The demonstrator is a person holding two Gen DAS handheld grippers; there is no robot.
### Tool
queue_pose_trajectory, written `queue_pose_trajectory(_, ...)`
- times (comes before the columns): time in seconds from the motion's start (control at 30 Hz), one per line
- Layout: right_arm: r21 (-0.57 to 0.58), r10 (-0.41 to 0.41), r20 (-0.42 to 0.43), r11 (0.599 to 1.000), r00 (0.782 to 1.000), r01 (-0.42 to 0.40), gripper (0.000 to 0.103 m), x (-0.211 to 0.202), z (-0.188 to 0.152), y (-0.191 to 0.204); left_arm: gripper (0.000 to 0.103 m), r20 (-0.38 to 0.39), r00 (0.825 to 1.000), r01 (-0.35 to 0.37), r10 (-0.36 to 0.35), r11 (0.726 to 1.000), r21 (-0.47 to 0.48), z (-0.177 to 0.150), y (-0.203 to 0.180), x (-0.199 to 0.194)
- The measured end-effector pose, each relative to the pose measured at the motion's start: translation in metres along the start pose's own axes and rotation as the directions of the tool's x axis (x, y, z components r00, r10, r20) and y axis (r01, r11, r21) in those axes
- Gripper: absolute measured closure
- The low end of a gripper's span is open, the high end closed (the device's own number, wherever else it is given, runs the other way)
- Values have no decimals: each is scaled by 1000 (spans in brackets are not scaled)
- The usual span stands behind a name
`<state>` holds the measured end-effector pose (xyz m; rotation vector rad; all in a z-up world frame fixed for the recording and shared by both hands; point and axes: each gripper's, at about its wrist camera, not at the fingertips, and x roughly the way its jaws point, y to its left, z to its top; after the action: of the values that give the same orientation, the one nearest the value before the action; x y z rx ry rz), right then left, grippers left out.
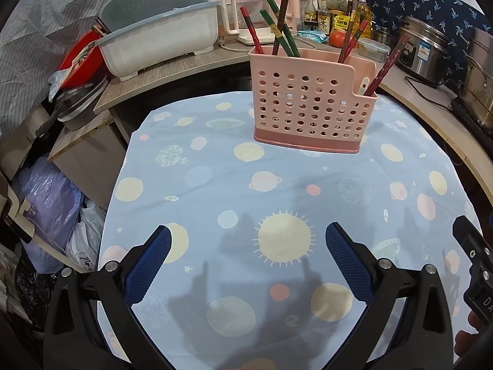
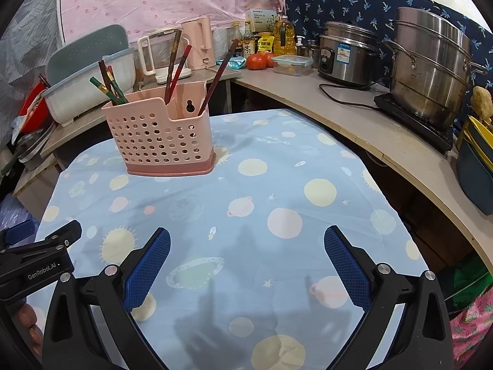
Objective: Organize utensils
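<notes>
A pink perforated utensil holder stands on the blue planet-print tablecloth at the table's far side. Several red, green and dark chopsticks stick up from its compartments, and a white handle tip shows in the right one. My left gripper is open above the near cloth, with nothing between its blue pads. My right gripper is open too and holds nothing. Each gripper shows at the edge of the other's view.
Behind the table runs a curved counter with a dish rack tub, kettles, bottles, tomatoes, a rice cooker and a steel steamer pot. Plastic bags lie on the floor at left.
</notes>
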<state>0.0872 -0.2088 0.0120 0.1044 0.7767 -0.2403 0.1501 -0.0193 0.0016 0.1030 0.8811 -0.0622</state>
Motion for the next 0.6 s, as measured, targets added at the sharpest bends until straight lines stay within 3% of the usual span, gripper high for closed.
queue_pose_trajectory(0.6,4,1,6,1000,1000,-1,7,-2,0,-2,7,6,1000,2,-2,1000,9,0,-5,-3)
